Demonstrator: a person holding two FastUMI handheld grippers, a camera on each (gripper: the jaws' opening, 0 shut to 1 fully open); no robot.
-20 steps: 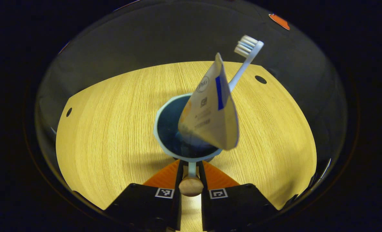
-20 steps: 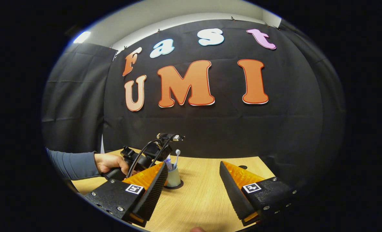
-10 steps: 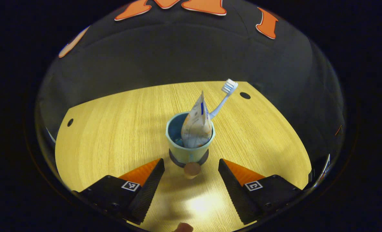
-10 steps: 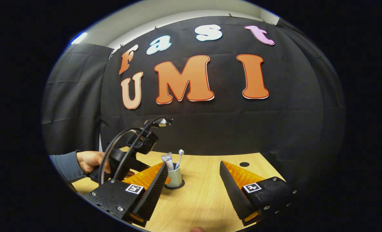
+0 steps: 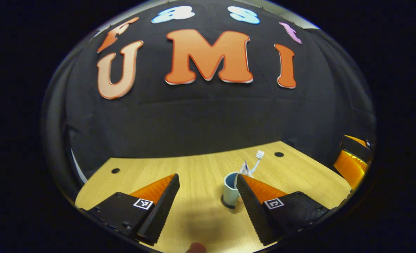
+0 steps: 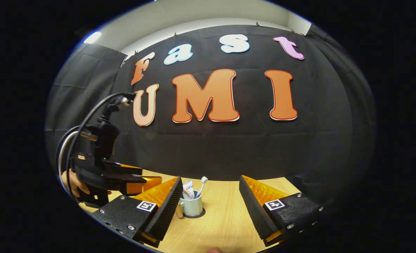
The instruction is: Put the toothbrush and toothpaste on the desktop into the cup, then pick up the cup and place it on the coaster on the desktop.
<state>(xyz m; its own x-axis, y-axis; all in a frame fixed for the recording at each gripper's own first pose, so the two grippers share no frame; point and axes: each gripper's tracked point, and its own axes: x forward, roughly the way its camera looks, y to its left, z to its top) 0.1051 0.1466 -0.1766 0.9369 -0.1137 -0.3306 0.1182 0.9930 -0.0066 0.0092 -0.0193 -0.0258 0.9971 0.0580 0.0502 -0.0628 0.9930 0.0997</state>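
Note:
A pale blue cup (image 5: 230, 191) stands upright on a dark round coaster (image 5: 228, 205) on the wooden desktop (image 5: 194, 168). In it lean a white toothbrush (image 5: 259, 154), bristles up, and a toothpaste tube (image 5: 245, 168). My left gripper (image 5: 207, 180) is open and well back from the cup, and its right finger covers part of the cup. In the right gripper view the cup (image 6: 193, 207), toothbrush (image 6: 203, 181) and toothpaste tube (image 6: 188, 189) sit just beyond my open right gripper (image 6: 210, 181). The left gripper (image 6: 148, 177), held by a hand (image 6: 71, 182), hovers left of the cup.
The desktop has small round holes (image 5: 115, 170) near its far corners. Black cloth walls close the booth behind the table. The right gripper (image 5: 352, 161) sits at the far right edge of the left gripper view. A round wooden knob (image 6: 178, 211) juts from the cup's left side.
The left gripper let go of the cup's knob handle, opened, then drew back and rose away from the cup. The cup stays on the coaster. The right gripper barely moved.

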